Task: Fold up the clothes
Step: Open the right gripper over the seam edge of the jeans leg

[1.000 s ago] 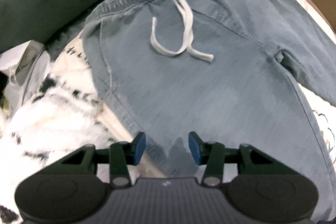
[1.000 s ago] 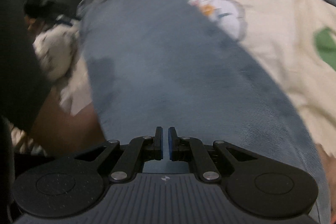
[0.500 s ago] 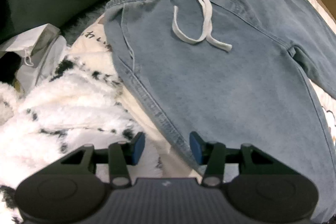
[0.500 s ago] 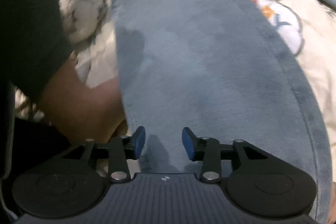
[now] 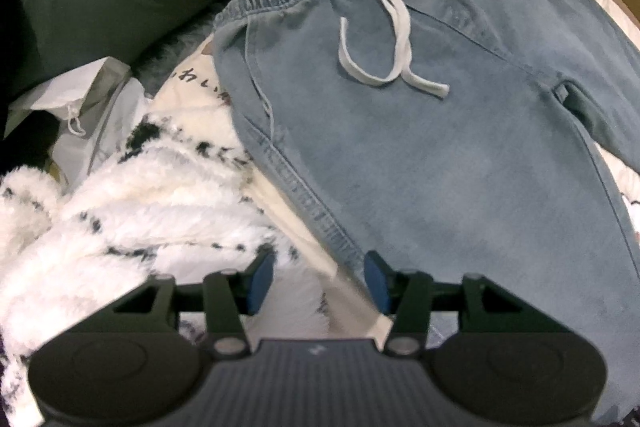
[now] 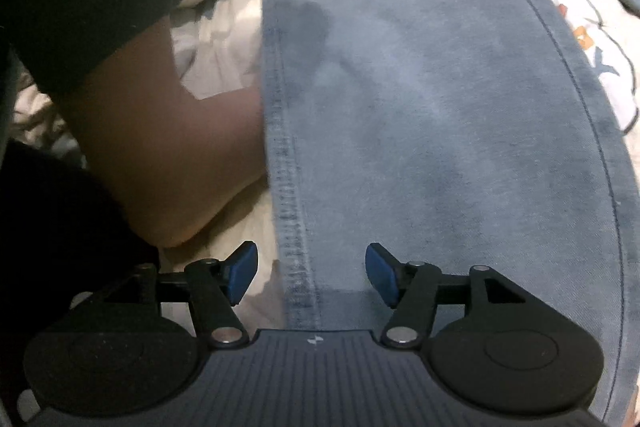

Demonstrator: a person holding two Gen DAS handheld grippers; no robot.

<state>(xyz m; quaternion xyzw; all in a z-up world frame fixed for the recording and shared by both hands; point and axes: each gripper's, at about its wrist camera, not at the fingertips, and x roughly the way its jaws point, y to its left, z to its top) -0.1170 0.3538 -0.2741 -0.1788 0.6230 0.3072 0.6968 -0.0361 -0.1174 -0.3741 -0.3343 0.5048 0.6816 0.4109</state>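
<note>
Light-blue trousers (image 5: 460, 147): both legs run off the frame edges, hems unseen. Waistband's far end cut by the top edge. Printed bedsheet (image 5: 200, 83): lettering partly covered by the trousers, unreadable. Cartoon print (image 6: 592, 43): cropped, perhaps an animal. Forearm (image 6: 168, 131): hand hidden behind the trouser leg. Fluffy white fabric (image 5: 120, 211): blurred, type unclear.

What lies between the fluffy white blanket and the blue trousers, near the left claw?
In the left wrist view, a strip of cream sheet separates the fluffy blanket from the trousers.
</note>
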